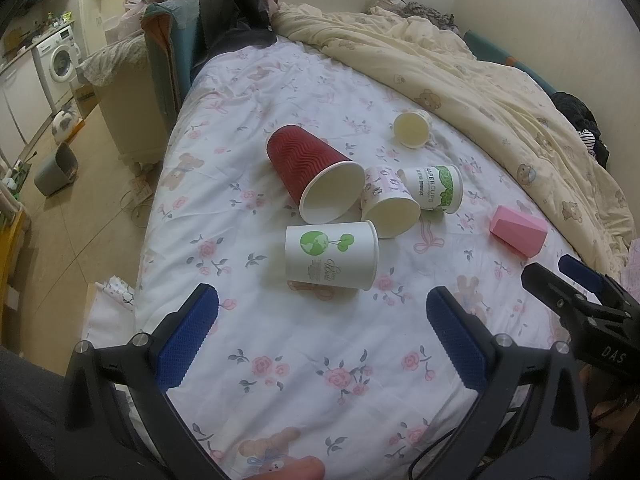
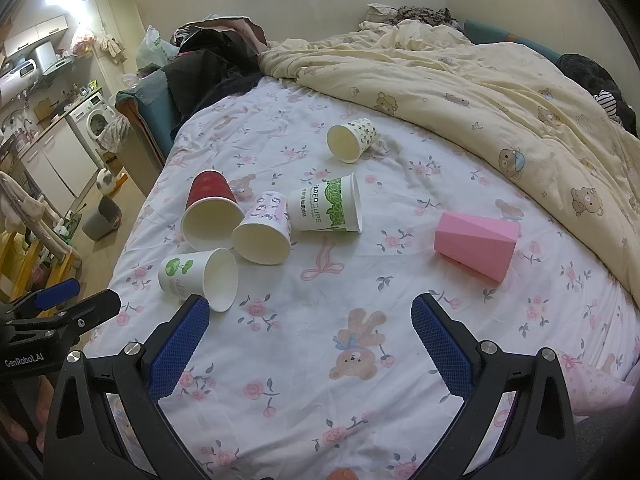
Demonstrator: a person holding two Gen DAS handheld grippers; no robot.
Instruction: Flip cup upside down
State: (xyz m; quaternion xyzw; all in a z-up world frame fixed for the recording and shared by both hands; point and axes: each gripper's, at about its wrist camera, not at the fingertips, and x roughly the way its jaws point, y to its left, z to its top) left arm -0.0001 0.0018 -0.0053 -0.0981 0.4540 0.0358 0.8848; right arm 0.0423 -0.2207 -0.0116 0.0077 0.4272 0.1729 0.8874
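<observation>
Cups: six on their sides on floral bedsheet | "PAPERCUPS" green-leaf cup mid-cluster, touching purple-print cup; ribbed red cup; globe-logo cup nearest | faceted pink cup apart, bare sheet around | left gripper spread, empty | right gripper spread, empty; "GenRobot.AI" on housing

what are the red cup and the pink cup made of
Red cup: likely paper, matte, with a wavy ribbed sleeve and a plain white inside. Pink cup: probably hard plastic, smooth flat facets with a slight sheen, though it could be something else.
</observation>
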